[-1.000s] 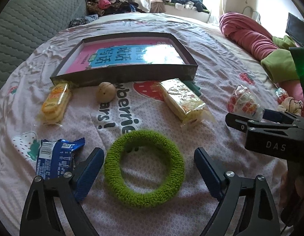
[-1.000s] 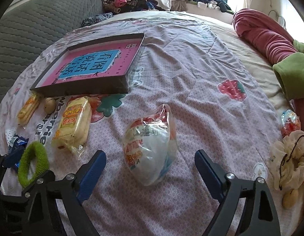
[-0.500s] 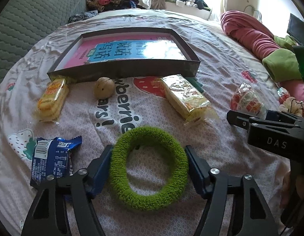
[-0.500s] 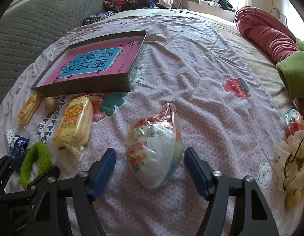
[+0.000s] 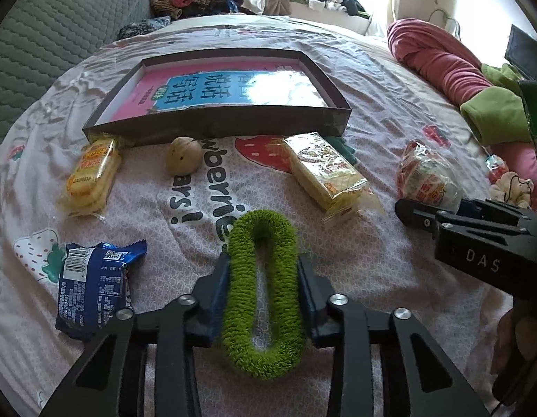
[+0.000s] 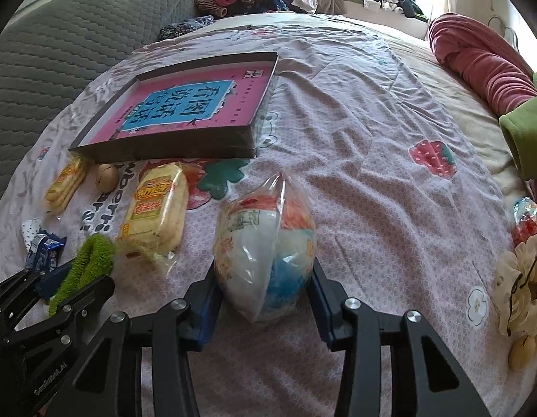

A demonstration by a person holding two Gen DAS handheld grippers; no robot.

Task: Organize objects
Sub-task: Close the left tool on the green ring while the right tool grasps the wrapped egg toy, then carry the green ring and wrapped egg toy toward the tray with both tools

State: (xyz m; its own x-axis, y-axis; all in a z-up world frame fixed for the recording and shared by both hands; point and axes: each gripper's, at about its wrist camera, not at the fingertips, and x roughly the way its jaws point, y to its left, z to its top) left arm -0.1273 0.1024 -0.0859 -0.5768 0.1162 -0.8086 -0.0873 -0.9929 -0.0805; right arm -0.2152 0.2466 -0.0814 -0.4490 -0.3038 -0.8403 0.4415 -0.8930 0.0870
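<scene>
A green fuzzy ring [image 5: 240,278] lies on the strawberry-print bedsheet, squashed into a tall oval. My left gripper [image 5: 263,264] is closing, and its blue pads press on both sides of the ring. A clear snack bag [image 6: 261,236] with white, orange and blue contents stands between the blue pads of my right gripper [image 6: 265,278]. That gripper is also closing, and its pads press the bag's sides. Behind both sits a dark shallow box [image 5: 216,128] with a pink and blue book in it.
Two yellow cracker packs [image 5: 91,177] [image 5: 327,173] and a round nut [image 5: 183,156] lie before the box. A blue wrapper [image 5: 94,288] is left of the ring. A cream scrunchie [image 6: 518,285] and a small candy pack [image 6: 527,220] lie right. A pink blanket [image 5: 438,59] is heaped far right.
Both pairs of jaws have closed from wide open. The round green ring is now pinched into an oval. The snack bag is squeezed narrower and stands taller.
</scene>
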